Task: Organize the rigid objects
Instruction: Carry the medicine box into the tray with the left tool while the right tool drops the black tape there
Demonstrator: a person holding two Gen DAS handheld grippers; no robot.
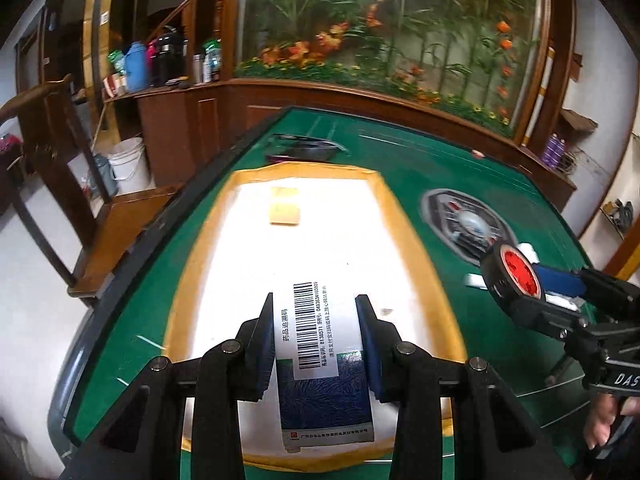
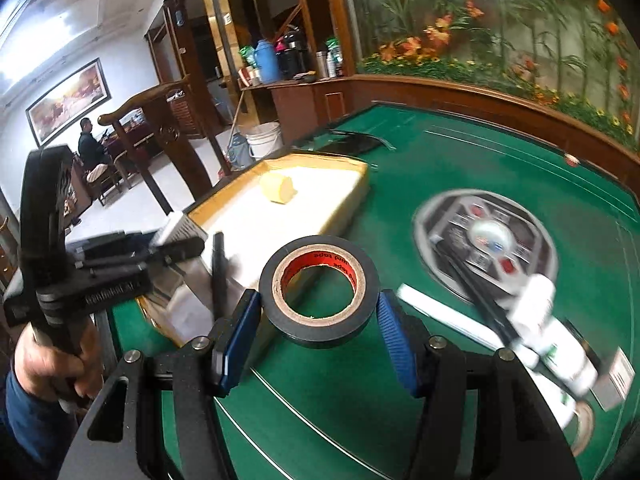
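Your left gripper (image 1: 316, 330): black frame, blue ribbed pads, round silver screws. Right gripper (image 2: 320, 328) identical, white lettering on body. Your sleeve (image 2: 28, 420): blue.

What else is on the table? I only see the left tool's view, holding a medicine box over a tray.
Observer: A white bottle lies right of the round panel, blurred.
Operator: And that tape roll?
Observer: The right tool grips the tape roll flat, hole facing up, above the green table.
Operator: Anyone else around?
Observer: A seated person far back, under a framed picture.
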